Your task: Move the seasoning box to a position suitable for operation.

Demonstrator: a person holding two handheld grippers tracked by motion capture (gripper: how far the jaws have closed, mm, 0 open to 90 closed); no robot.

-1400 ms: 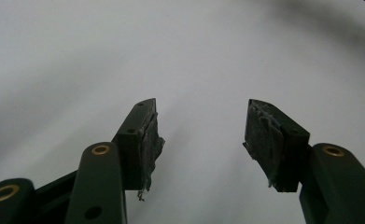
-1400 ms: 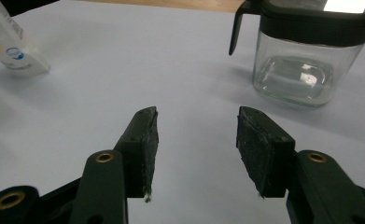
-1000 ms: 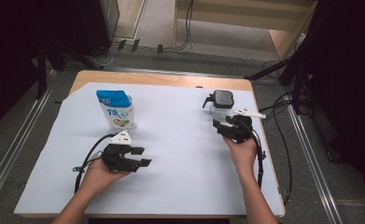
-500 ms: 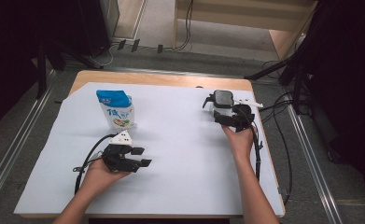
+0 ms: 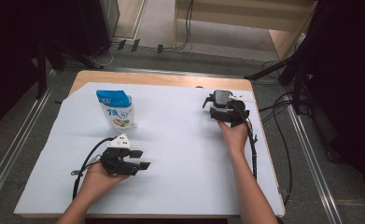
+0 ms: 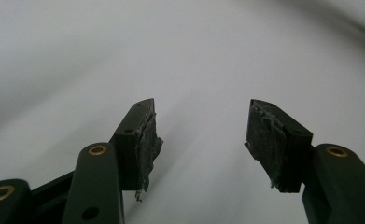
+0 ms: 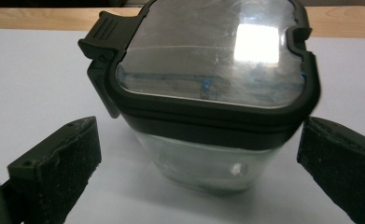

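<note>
At the table's far right, the right gripper (image 7: 199, 154), jaws just opened wide, flanks without touching the clear dark-lidded container (image 7: 208, 93) (contents indistinct), while the left gripper (image 6: 201, 135) gapes empty.

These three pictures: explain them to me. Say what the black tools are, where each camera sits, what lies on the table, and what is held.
A person sits at a table covered with a white sheet and holds a black two-jawed tool in each hand.

The high view looks down from above. It shows the left hand-held gripper and the right hand-held gripper. The other two pictures come from cameras riding on those tools.

On the sheet stand a blue-and-white printed pouch and a clear square container with a dark clip-on lid.

The left hand-held gripper is open over bare sheet. The right one is open, its jaws on either side of the container, not yet pressing. Nothing is held.
</note>
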